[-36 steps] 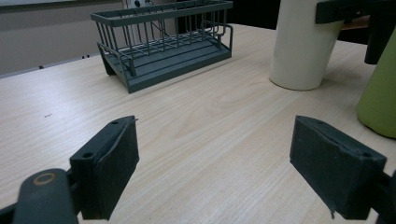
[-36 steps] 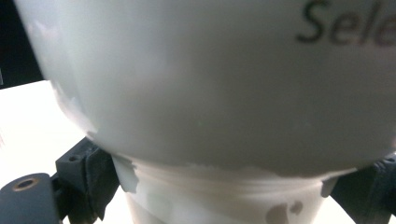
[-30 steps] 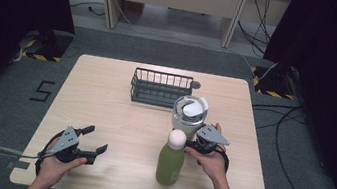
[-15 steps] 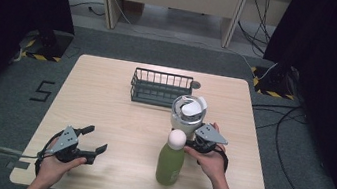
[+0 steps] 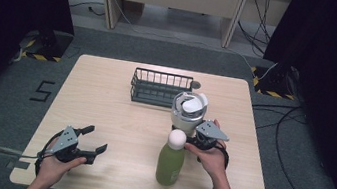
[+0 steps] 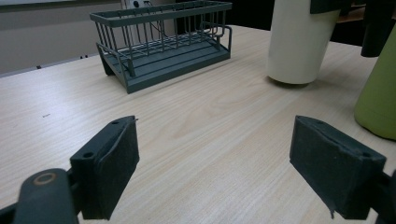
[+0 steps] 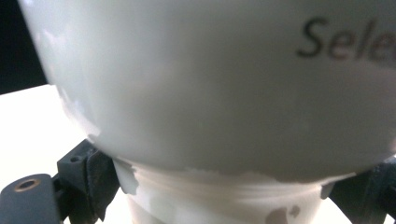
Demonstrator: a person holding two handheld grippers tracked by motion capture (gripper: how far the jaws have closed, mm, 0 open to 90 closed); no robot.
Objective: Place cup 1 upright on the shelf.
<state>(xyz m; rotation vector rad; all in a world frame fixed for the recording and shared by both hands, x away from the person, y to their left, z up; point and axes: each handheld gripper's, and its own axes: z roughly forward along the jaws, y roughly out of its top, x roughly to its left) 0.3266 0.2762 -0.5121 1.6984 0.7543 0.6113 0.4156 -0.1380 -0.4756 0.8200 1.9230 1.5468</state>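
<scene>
Surface: pale wood-grain surface; grey carpet around, dark curtains at 9 and 3 o'clock.
Writing: "Sele…" in grey on the white cup; a "5" marked on the floor at 9 o'clock.
My right fingers: closed around the white cup's lower body, right of centre, at 12 o'clock of the green bottle.
My left fingers: spread wide, holding nothing, at 7 o'clock.
Wire rack: at 12 o'clock.

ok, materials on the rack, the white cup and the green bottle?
Rack: looks like coated metal wire, matte dark grey, thin welded-looking bars. White cup: probably plastic or painted metal, semi-gloss; the coating looks chipped near the right gripper. Green bottle: smooth matte olive body, material unclear, with a round white cap.
</scene>
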